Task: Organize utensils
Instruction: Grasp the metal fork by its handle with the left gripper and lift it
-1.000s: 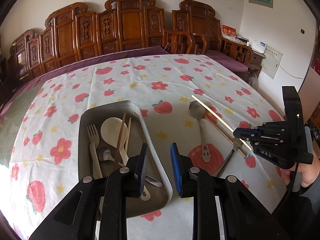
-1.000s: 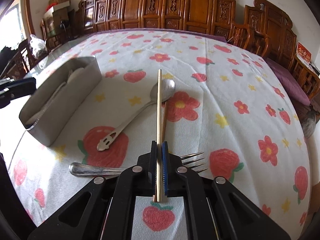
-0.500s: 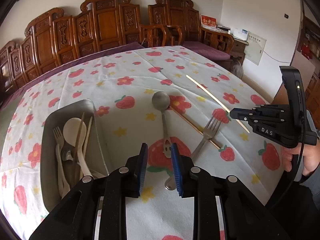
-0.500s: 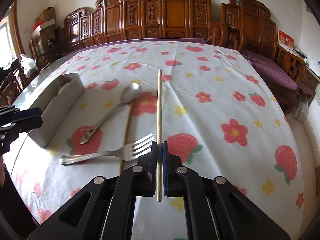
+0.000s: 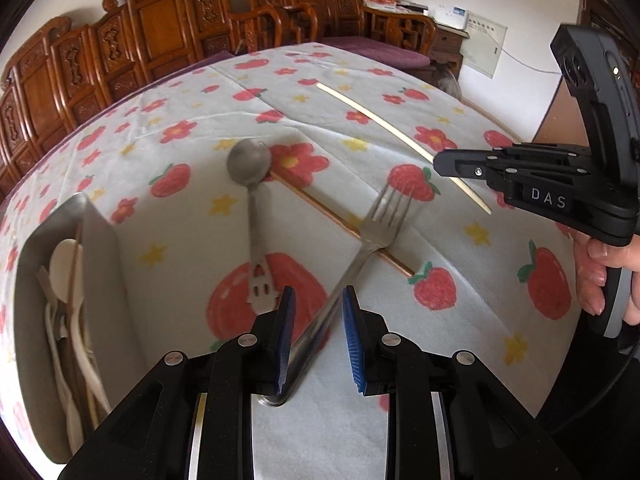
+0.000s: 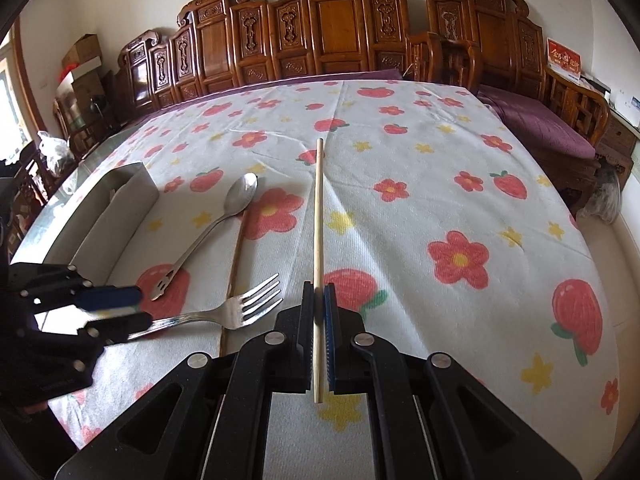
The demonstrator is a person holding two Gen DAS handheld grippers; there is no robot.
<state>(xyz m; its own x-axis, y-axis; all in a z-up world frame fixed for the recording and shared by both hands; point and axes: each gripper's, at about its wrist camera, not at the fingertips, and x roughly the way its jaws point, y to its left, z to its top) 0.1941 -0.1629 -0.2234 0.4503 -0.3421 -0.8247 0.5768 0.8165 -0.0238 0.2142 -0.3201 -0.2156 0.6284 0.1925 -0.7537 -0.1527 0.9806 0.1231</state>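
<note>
My left gripper [image 5: 316,300] is open, low over the table, and the handle of a metal fork [image 5: 384,216] runs between its blue pads without being pressed. In the right wrist view the same gripper [image 6: 114,310] sits over the handle end of the fork [image 6: 248,306]. My right gripper [image 6: 319,300] is shut on a pale chopstick [image 6: 319,220] and holds it above the cloth, pointing away. A metal spoon [image 5: 250,160] and a brown chopstick [image 5: 320,208] lie on the table, and the fork crosses that chopstick. The metal tray [image 5: 100,260] at the left holds several utensils.
A strawberry and flower tablecloth [image 6: 440,184] covers the table. Carved wooden chairs [image 6: 332,32] line its far side and a purple-cushioned bench [image 6: 540,124] stands to the right. A person's hand [image 5: 596,264] holds the right gripper's handle near the table's right edge.
My left gripper has moved right from above the tray and come down over the fork handle. The right gripper has carried the pale chopstick to the right, away from the fork and spoon.
</note>
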